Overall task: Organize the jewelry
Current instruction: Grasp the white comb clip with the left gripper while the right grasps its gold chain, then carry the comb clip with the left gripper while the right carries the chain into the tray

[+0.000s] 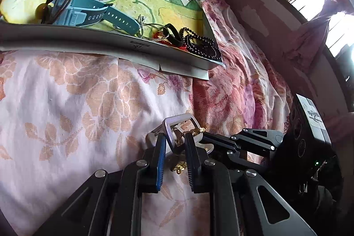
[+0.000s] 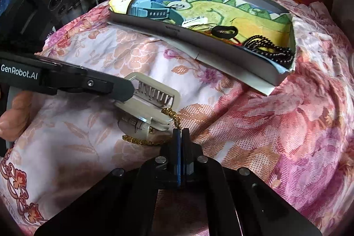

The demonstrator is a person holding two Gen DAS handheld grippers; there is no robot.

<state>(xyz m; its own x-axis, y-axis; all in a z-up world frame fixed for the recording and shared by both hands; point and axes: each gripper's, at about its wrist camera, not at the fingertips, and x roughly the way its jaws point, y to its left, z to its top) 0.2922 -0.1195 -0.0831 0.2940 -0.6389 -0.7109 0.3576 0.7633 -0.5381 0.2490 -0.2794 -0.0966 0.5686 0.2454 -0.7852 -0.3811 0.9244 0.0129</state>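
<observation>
Two tools work on one tangle on the bed (image 2: 276,125), short of the shallow box (image 2: 154,24) that already holds the other jewelry. Our left tool (image 1: 174,147) has its blue-padded fingers closed narrowly on the pale hair clip (image 2: 152,101); in the right wrist view it reaches in from the left and covers one end of the clip. Our right tool (image 2: 181,136) has its fingers pressed together with almost no gap, and the gold chain (image 2: 174,116) runs from the clip's toothed edge down to its tips, so we judge it pinched there, though the contact itself is hidden.

Risks from this position:
- The chain loops under or through the clip. If we pull the two tools apart along the wrong line, we judge the links may snag on the teeth and tighten rather than free.
- A hard pull could strain or break a fine link.
- The clip is smooth and sprung; a narrow grip on its frame may let it twist out or snap shut on the chain.
- The quilt is soft and patterned, so a dropped chain would sink into folds and be hard to find.
- The black bead strand (image 2: 272,49) lies against the torn corner of the box and could be nudged out on delivery.
</observation>
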